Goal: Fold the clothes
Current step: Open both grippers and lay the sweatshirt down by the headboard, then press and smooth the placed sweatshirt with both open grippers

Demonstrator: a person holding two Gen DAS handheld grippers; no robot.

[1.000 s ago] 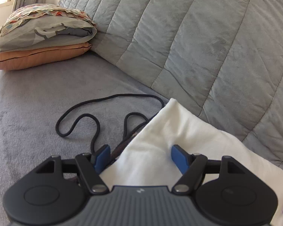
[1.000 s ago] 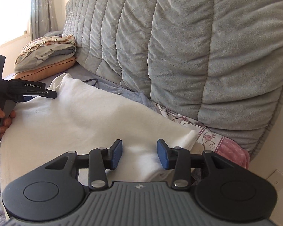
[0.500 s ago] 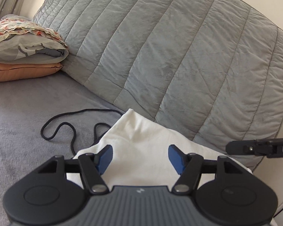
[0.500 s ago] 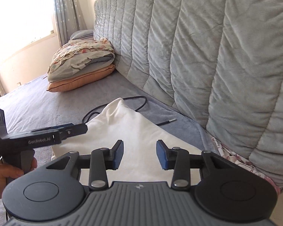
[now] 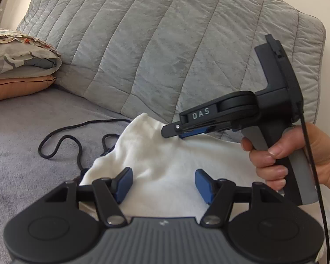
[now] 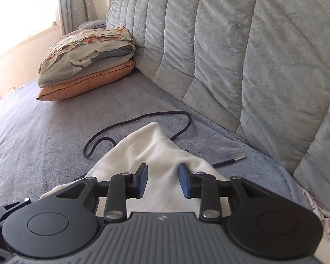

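Cloth (image 5: pixel 176 154), white, heaped on the bed's grey cover near its quilted back edge, one corner peaked. Black cord (image 5: pixel 61 140) looped at its left; pillows (image 5: pixel 19 70) stacked farther left. Left gripper (image 5: pixel 162 183): jaws well apart, cloth between, no pinch visible. Right gripper (image 6: pixel 162 181), held in a hand (image 5: pixel 297 154): jaws closing, narrower, over the peak; contact unclear.

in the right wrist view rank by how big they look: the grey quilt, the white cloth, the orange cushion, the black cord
1. grey quilt, fills most of the frame.
2. white cloth, though it is near the camera and partly hidden by the hand-held gripper.
3. orange cushion, farther off, so likely bigger than it looks.
4. black cord, long but thin.
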